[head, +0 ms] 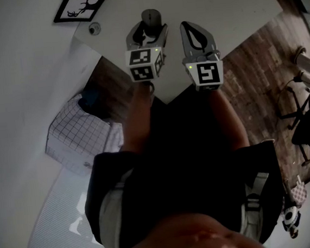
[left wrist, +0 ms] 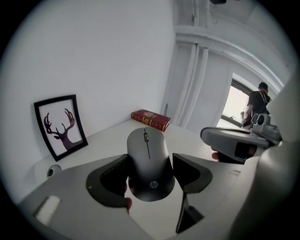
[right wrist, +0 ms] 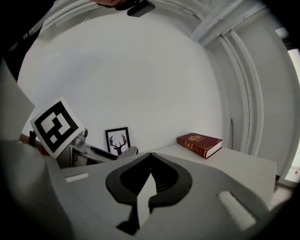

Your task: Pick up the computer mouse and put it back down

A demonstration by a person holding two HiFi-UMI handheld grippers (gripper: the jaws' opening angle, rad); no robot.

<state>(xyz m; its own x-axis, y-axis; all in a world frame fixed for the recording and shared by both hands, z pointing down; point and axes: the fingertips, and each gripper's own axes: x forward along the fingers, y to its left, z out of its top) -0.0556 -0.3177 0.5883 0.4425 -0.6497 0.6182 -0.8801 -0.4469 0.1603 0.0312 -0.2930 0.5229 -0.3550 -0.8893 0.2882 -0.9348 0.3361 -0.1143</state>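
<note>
The left gripper [left wrist: 150, 164] has the computer mouse [left wrist: 147, 143] pinched by its flanks. Its jaws stand fairly wide, and the mouse is held off the white table [left wrist: 197, 139], nose toward a red book [left wrist: 151, 119] at 12 o'clock. Its rear reads "hp". A framed deer print [left wrist: 61, 125] stands at 10 o'clock. The right gripper [right wrist: 150, 157] is closed and empty.

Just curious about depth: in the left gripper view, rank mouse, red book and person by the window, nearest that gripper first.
1. Computer mouse, between the left gripper's jaws.
2. Red book, behind it on the table.
3. Person, far right by the window.
</note>
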